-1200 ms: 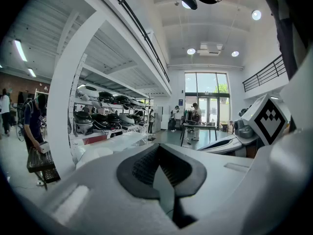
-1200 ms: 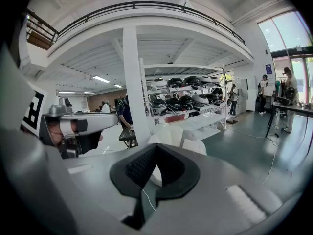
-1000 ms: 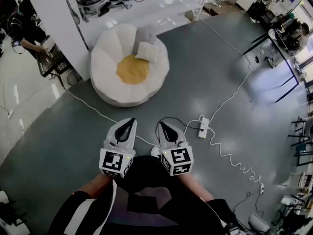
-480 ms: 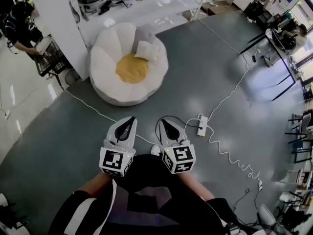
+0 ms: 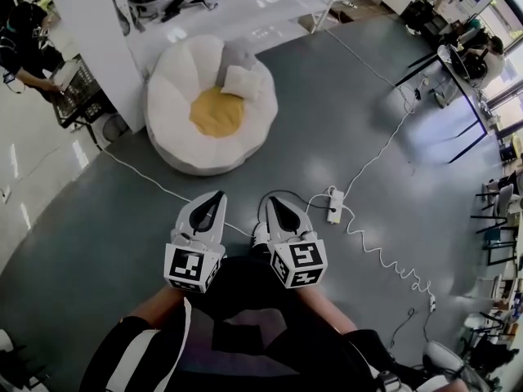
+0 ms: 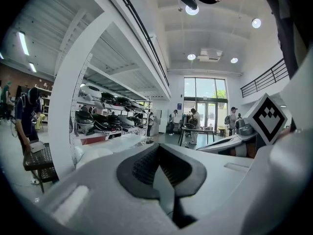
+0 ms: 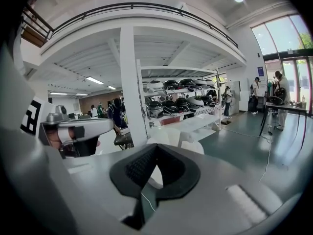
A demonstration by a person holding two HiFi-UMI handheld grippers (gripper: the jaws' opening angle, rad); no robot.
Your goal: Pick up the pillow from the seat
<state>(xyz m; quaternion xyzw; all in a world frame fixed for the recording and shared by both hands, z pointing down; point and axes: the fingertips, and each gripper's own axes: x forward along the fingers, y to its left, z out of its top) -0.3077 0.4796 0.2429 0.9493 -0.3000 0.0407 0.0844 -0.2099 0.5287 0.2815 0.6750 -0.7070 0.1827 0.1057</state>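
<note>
Looking down from the head view, the left gripper (image 5: 216, 196) and the right gripper (image 5: 269, 202) sat side by side, close to the person's body. Both were clenched on nothing. The pillow (image 5: 239, 80) lay well ahead of them, propped at the back of the round white seat (image 5: 167, 96). A white cable (image 5: 147, 178) ran across the floor between the grippers and the seat, and it could have caught a foot on the walk in.

In the left gripper view, the left gripper (image 6: 157, 150) had its jaws pressed together and empty, with only shelving far beyond them.

In the right gripper view, the right gripper (image 7: 156, 150) was likewise closed and empty, and the seat (image 7: 168, 135) showed ahead past its tips. If the jaws arrived closed, I judged they would only nudge the soft pillow aside. A grip on just a corner might slip.
</note>
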